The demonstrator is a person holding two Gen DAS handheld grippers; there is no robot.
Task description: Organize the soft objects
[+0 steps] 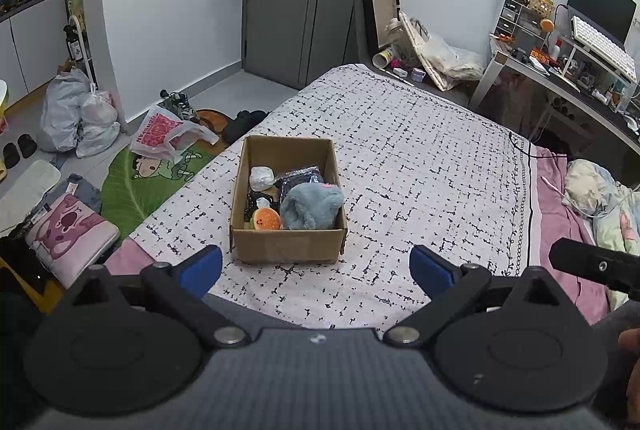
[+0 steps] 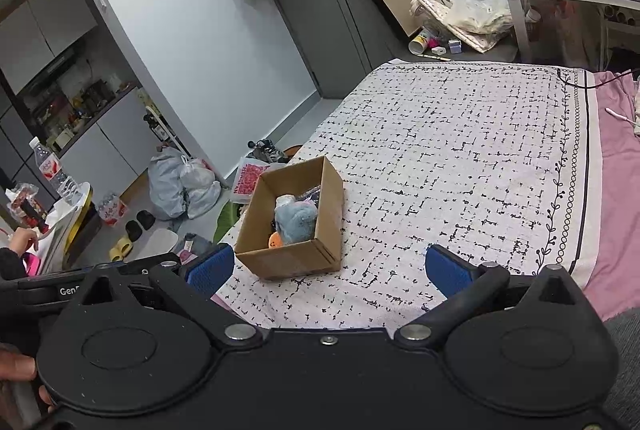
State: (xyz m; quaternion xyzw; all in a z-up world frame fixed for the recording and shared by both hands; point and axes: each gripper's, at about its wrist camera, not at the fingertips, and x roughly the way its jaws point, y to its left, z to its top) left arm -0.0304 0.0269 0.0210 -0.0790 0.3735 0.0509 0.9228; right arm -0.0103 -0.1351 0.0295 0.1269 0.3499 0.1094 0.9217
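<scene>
- We see the left claw [image 1: 316,268] at the bottom of the left wrist view, held level above the near edge of the bed [image 1: 420,134], its blue pads [image 1: 202,268] spread wide with nothing between them.
- The right claw [image 2: 330,268] sits likewise at the bottom of the right wrist view, pads [image 2: 448,270] spread apart and empty; part of a hand [image 2: 16,366] shows at the lower left edge, gripping the handle.
- The cardboard box [image 1: 288,246] stands on the patterned blanket [image 1: 400,158], just beyond the left claw and centred between its pads; in the right wrist view the box [image 2: 288,262] lies ahead and left of centre, near the left pad, touching neither claw.
- Inside the box we find a grey-blue plush toy [image 1: 310,206] at the near right, an orange burger toy with a face [image 1: 265,219] at the near left, a white crumpled bundle [image 1: 261,177] at the far left, and a dark packet [image 1: 300,176] behind the plush.
- The letters "Gen" [image 2: 68,291] are readable on the black bar at the left of the right wrist view; the rest is hidden.
- A plastic bag with red print [image 1: 160,132] lies on the floor at the left; its writing is too small for us to read.
</scene>
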